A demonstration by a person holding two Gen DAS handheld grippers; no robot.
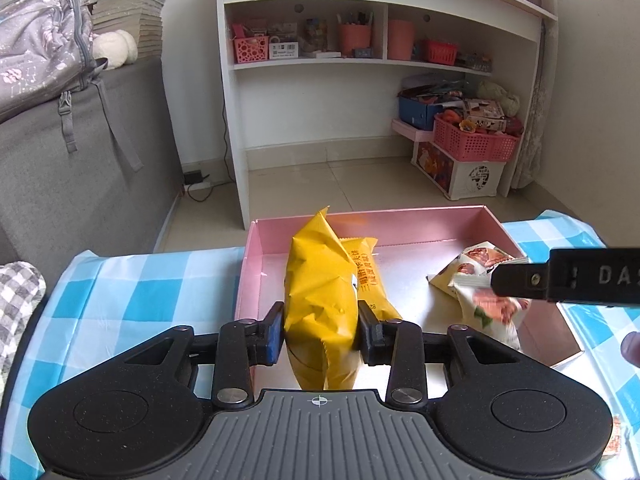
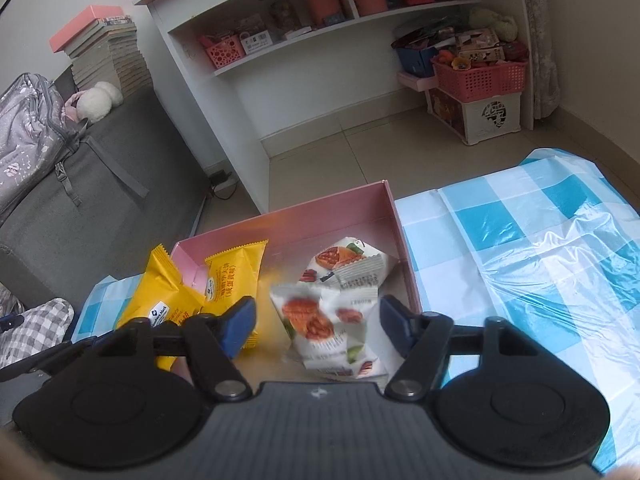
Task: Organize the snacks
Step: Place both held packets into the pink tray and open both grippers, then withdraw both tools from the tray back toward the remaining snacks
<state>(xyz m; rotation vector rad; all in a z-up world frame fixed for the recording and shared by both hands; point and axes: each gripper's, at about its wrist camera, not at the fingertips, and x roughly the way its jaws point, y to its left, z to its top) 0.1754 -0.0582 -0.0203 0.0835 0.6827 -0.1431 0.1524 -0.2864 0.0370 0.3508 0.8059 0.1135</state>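
Note:
A pink box (image 1: 400,213) lies on the blue-checked tablecloth (image 1: 132,292). My left gripper (image 1: 320,332) holds a puffy yellow snack packet (image 1: 320,292) upright over the box's near left part, with both pads touching its sides. Behind it, a second yellow packet (image 1: 370,280) lies in the box. My right gripper (image 2: 318,320) stands open over the box's right part, with gaps on both sides of a blurred white nut packet (image 2: 328,328) between its fingers. Another white packet (image 2: 348,264) lies further in. From the right, one right finger (image 1: 560,276) reaches into the left wrist view.
Beyond the table stands a white shelf unit (image 1: 304,64) with pink baskets and cups. A grey sofa (image 1: 80,184) with a backpack (image 1: 40,44) and a book stack (image 1: 128,12) is at the left. Pink baskets and boxes (image 1: 472,140) sit on the tiled floor. The tablecloth (image 2: 520,240) stretches right of the box.

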